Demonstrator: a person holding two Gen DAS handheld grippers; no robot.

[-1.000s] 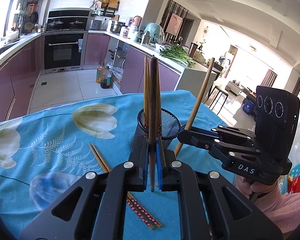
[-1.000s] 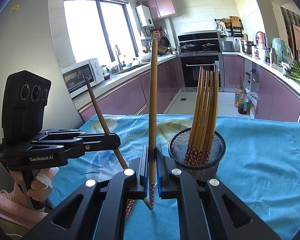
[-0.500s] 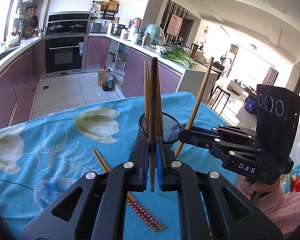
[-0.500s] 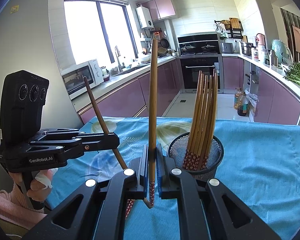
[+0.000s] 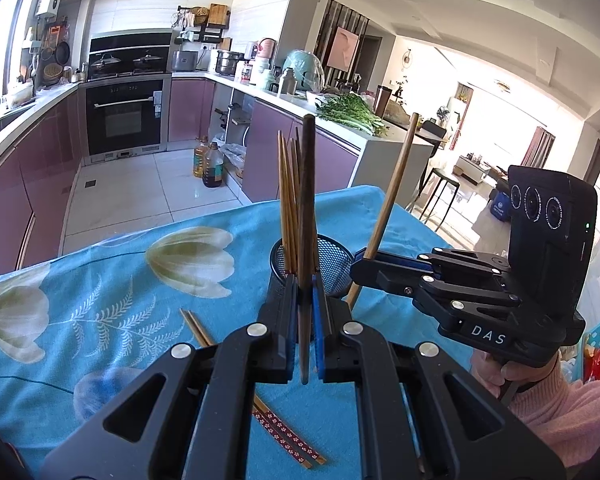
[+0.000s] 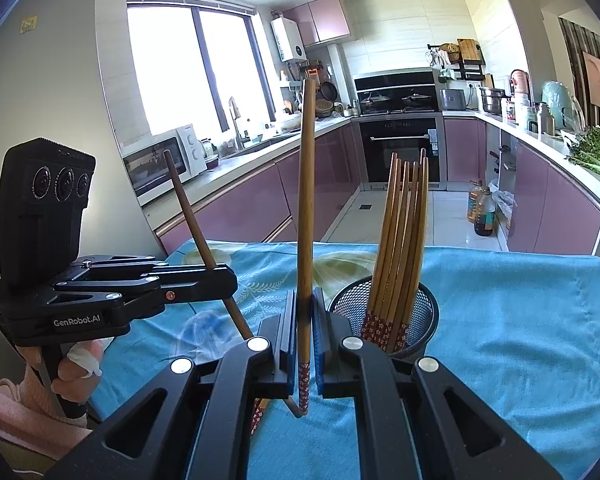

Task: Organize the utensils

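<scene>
A single dark chopstick (image 5: pixel 306 216) is clamped upright betw. the blue pads of the left gripper (image 5: pixel 306 332), its top end well above the jaws. A second chopstick (image 6: pixel 306 220), w/ a red floral-patterned lower end, is pinched upright in the right gripper (image 6: pixel 305 344). Both are held above a blue floral tablecloth (image 5: pixel 100 300). A black mesh holder (image 6: pixel 424 312) is stood on the cloth just beyond both grippers, w/ a bundle of chopsticks (image 6: pixel 404 240) leaned inside, patterned ends down. A loose pair of chopsticks (image 5: pixel 284 440) is seen lying flat on the cloth, partly hidden under the left gripper.
</scene>
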